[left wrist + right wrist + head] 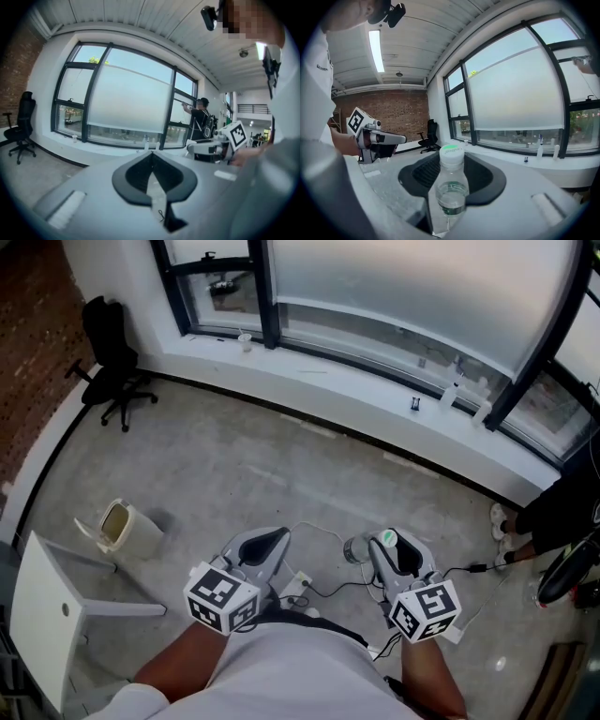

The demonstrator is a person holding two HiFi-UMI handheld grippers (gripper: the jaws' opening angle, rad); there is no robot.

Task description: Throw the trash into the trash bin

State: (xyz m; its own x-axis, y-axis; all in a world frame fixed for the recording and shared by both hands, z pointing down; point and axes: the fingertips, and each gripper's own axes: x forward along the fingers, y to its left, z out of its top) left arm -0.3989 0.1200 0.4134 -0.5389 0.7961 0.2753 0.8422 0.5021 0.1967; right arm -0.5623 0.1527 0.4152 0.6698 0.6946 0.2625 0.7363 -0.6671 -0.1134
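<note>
The right gripper [382, 545] is seen nearest, its fingers closed on a clear plastic bottle [451, 185] with a green cap. The cap is on, and a little clear liquid is seen inside. Just beside it, the left gripper [275, 542] is carried with its fingers drawn together and nothing between them.

The carrying step is judged to be in hand: the trash is gripped but not yet delivered. The trash bin [127, 526] stands on the floor, and the bottle is held well apart from it, to the bin's right in the head view. A white piece of furniture [42, 606] stands just beside the bin, on its near side. The bin's lid is swung open and a tan lining is shown; whether anything lies inside cannot be told.

For the next move, the bottle would need to be brought over the bin's open mouth, and only there should the fingers be spread.

Well beyond the bin, an office chair [112, 357] and a window ledge [375, 395] bearing a few small items are seen.
</note>
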